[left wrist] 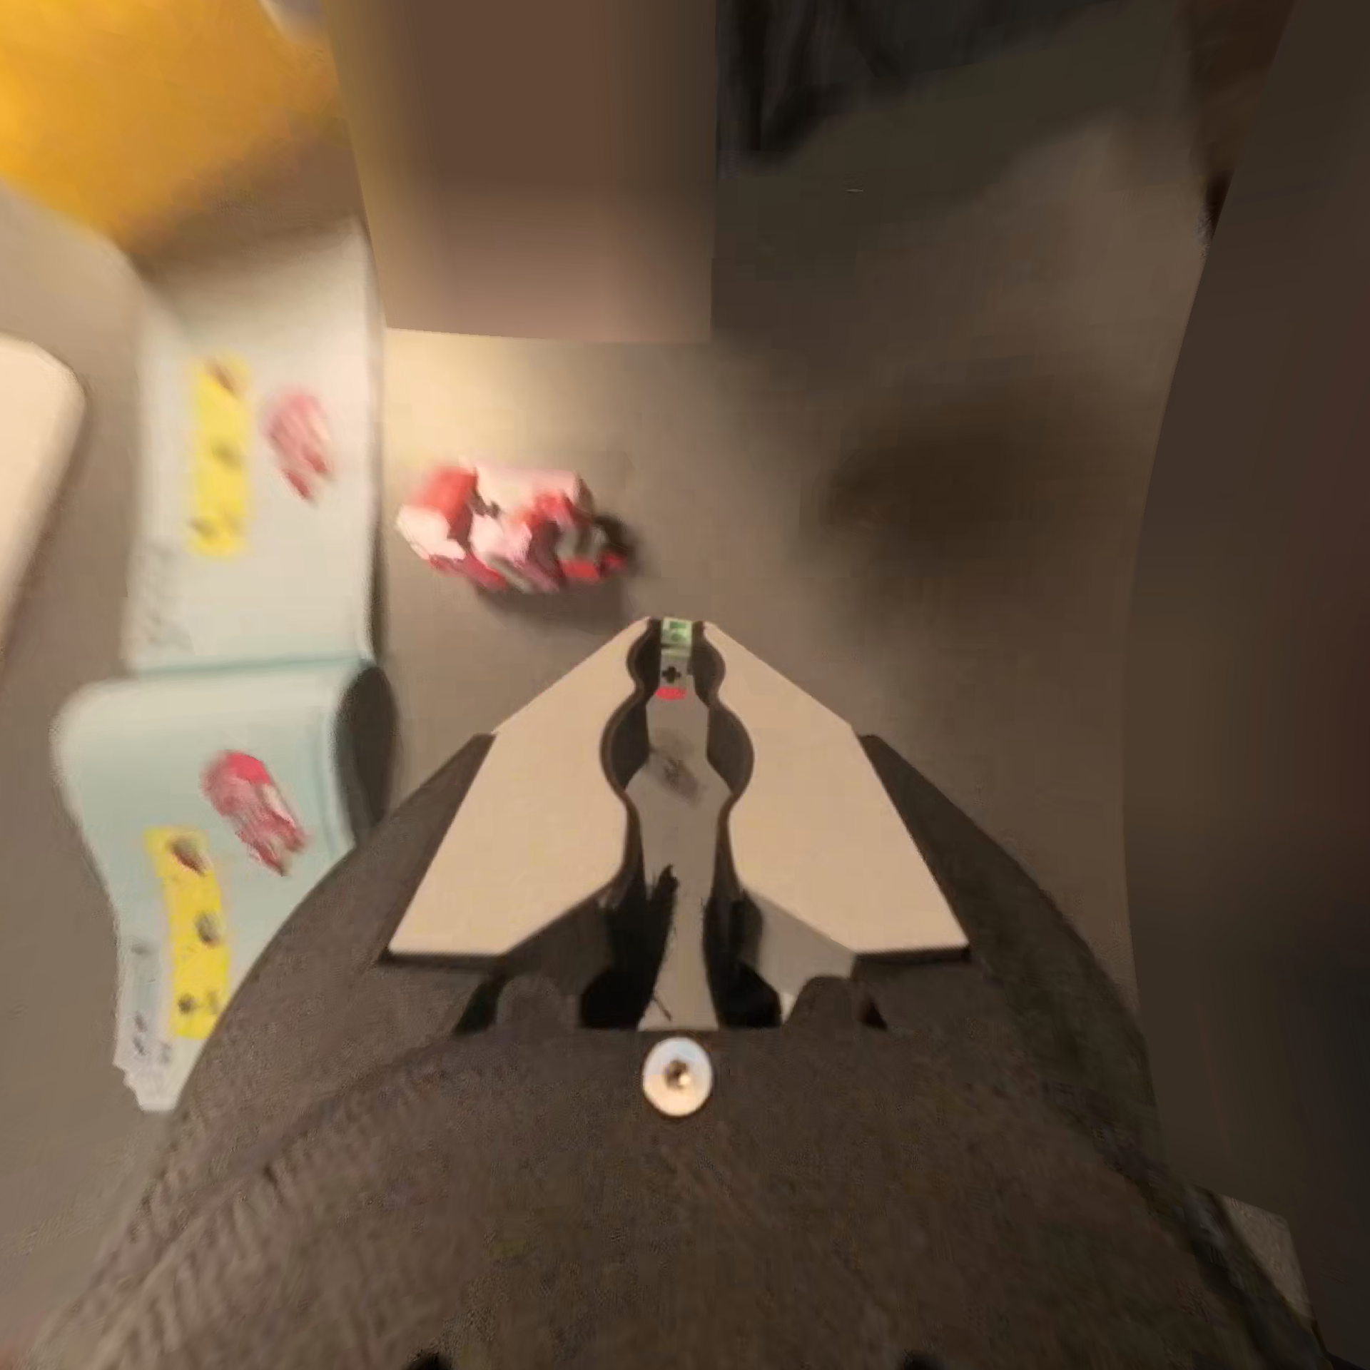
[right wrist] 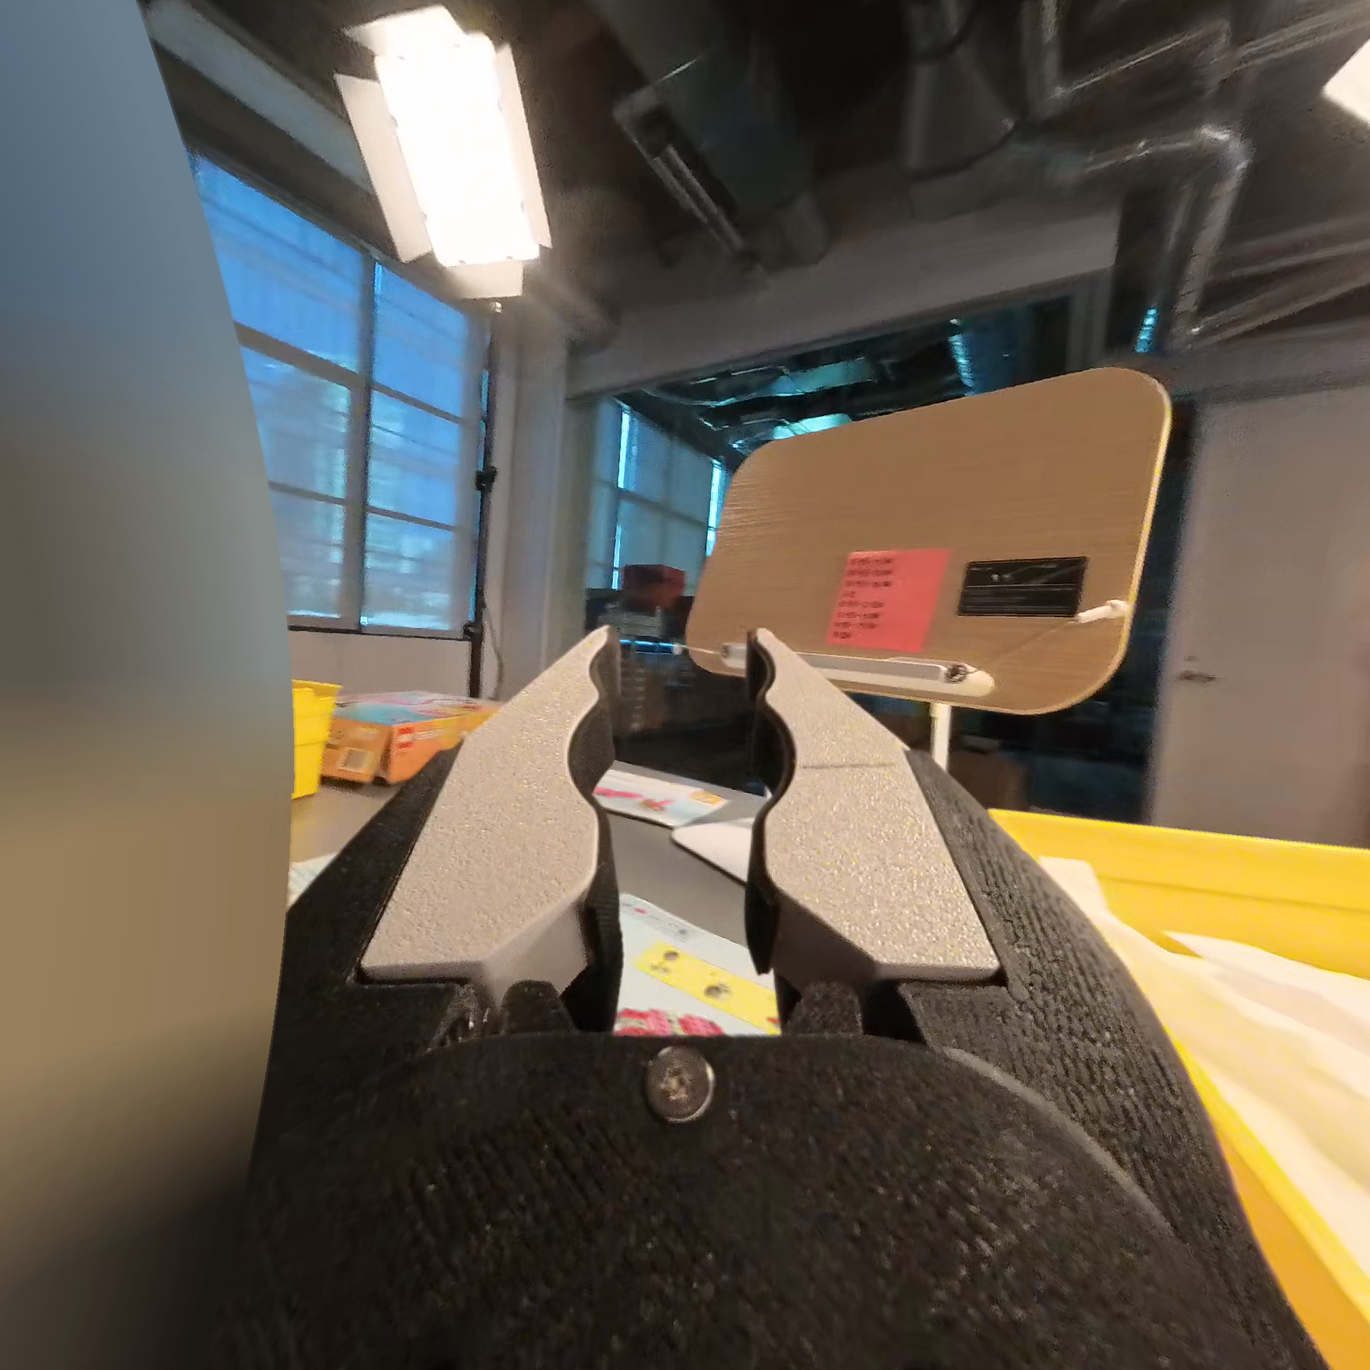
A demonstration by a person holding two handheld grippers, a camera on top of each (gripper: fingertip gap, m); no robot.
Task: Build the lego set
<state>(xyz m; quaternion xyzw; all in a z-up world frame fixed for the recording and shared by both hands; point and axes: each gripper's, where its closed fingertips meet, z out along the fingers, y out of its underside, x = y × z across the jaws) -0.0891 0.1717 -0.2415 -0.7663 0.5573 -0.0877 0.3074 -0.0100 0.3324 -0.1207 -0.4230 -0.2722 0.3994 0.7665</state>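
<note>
Above the dark tabletop (left wrist: 741,445), the left tool (left wrist: 676,630) clamps a small green-topped brick (left wrist: 676,639), best kept level, while the right tool (right wrist: 678,645) gapes empty.

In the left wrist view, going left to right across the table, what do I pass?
Pale blue instruction pages → red and pink brick model → small green and grey piece pinched in the left tool.
</note>
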